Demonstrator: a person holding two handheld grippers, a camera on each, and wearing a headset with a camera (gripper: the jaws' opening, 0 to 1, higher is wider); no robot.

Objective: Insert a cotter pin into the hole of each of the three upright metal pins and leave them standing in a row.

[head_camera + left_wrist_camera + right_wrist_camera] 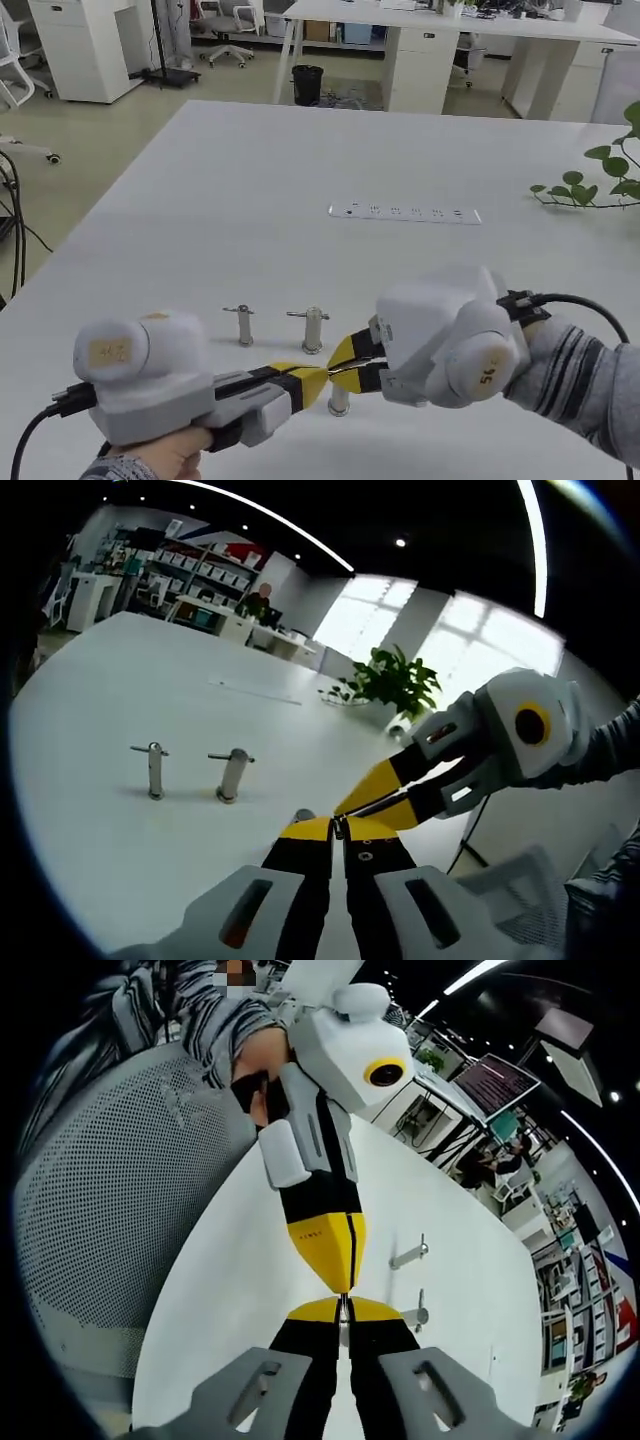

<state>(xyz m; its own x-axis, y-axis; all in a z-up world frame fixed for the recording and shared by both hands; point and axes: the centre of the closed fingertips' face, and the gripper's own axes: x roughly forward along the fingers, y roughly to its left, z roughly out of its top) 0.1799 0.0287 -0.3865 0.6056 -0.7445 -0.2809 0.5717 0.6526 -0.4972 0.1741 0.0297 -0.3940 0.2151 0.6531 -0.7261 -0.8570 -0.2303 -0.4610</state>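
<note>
Two upright metal pins stand side by side on the white table, each with a cotter pin through its top. A third metal pin stands nearer me, right under the gripper tips; its top peeks out beside my left jaws. My left gripper and right gripper meet tip to tip above it. A thin silver cotter pin lies along the right gripper's shut jaws, and its end reaches into the shut left gripper. The right gripper view shows its tips touching the left gripper's.
A white power strip lies farther back on the table. A green plant hangs over the right edge. A mesh chair stands by the near edge. Desks and office chairs stand beyond the table.
</note>
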